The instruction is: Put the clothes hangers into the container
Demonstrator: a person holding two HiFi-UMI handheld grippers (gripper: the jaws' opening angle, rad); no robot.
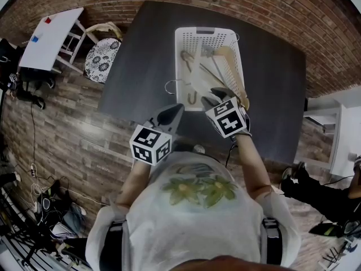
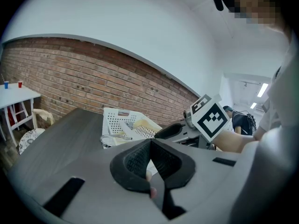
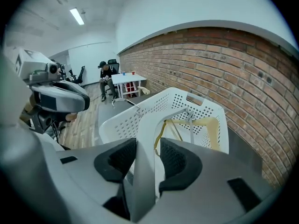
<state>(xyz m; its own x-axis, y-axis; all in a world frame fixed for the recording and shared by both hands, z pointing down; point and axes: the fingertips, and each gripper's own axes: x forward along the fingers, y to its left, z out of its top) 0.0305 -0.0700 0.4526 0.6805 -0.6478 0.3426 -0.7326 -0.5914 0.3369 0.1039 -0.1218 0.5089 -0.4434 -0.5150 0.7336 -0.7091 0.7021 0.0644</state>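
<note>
A white perforated basket [image 1: 181, 44] stands on the dark table [image 1: 141, 49] and holds several hangers. Among them is a wooden hanger [image 1: 234, 72] along its right side. A metal hanger hook [image 1: 171, 86] sticks out over the basket's left wall. My right gripper [image 1: 217, 95] is at the basket's near rim, tilted down into it. In the right gripper view its jaws [image 3: 147, 148] stand open around a white hanger arm [image 3: 145, 139], with a gap at the right pad. My left gripper [image 1: 176, 110] hovers left of the basket's near corner, shut [image 2: 150, 143] and empty.
A small white table [image 1: 48, 35] with red and blue cups and a chair with a patterned cushion [image 1: 102, 58] stand left of the dark table. A brick wall [image 1: 271, 16] runs behind it. Cables lie on the wooden floor [image 1: 34, 208]. A person sits far off [image 3: 106, 73].
</note>
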